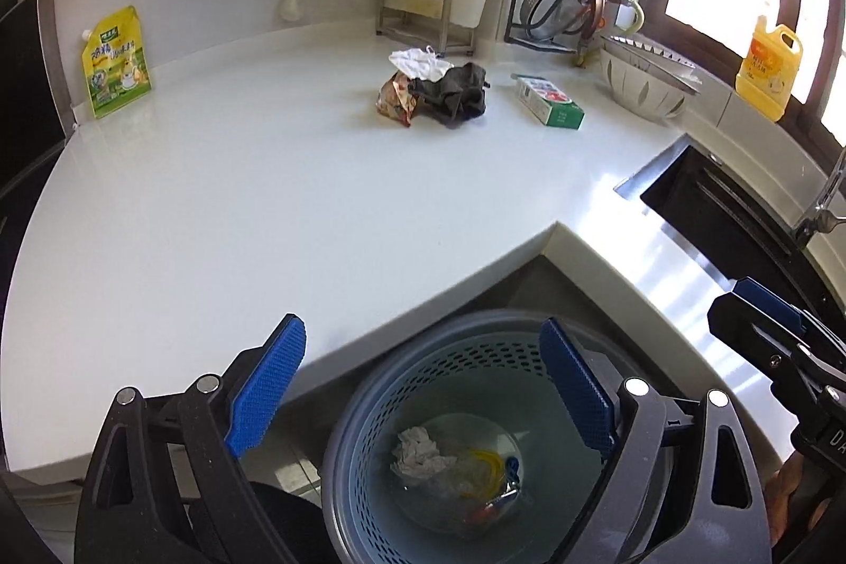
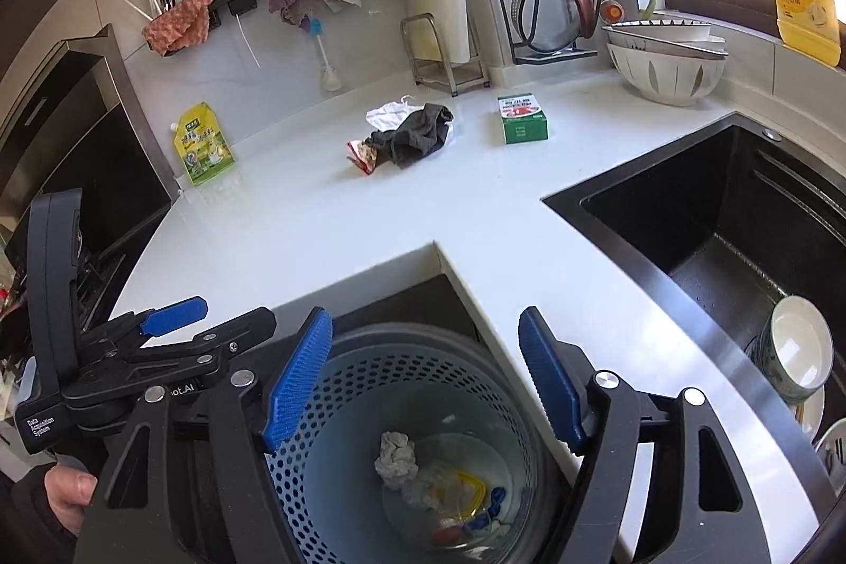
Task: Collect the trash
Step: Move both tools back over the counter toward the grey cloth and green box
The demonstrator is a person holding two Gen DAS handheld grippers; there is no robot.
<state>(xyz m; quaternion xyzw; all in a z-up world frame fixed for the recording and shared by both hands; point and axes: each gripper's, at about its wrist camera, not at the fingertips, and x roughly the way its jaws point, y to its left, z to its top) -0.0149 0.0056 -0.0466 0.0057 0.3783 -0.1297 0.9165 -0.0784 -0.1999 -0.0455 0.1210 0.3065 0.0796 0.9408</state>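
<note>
The left tool [image 1: 423, 384] tilts steeply down over the perforated grey bin [image 1: 365, 458], its blue pads spread wide with nothing between them. Just beside it, the right tool [image 2: 425, 373] angles down over the same bin, jaws also wide apart and empty; a thumb [image 2: 74, 490] shows at the lower left of its view. Inside the bin lie a crumpled white tissue [image 2: 395, 453] and coloured scraps. Farther out on the white bench [image 1: 264, 194], well apart from both tools, sit a crumpled wrapper [image 1: 395, 94], a dark rag [image 1: 457, 92], a white cloth [image 1: 417, 62] and a green carton [image 1: 550, 100].
</note>
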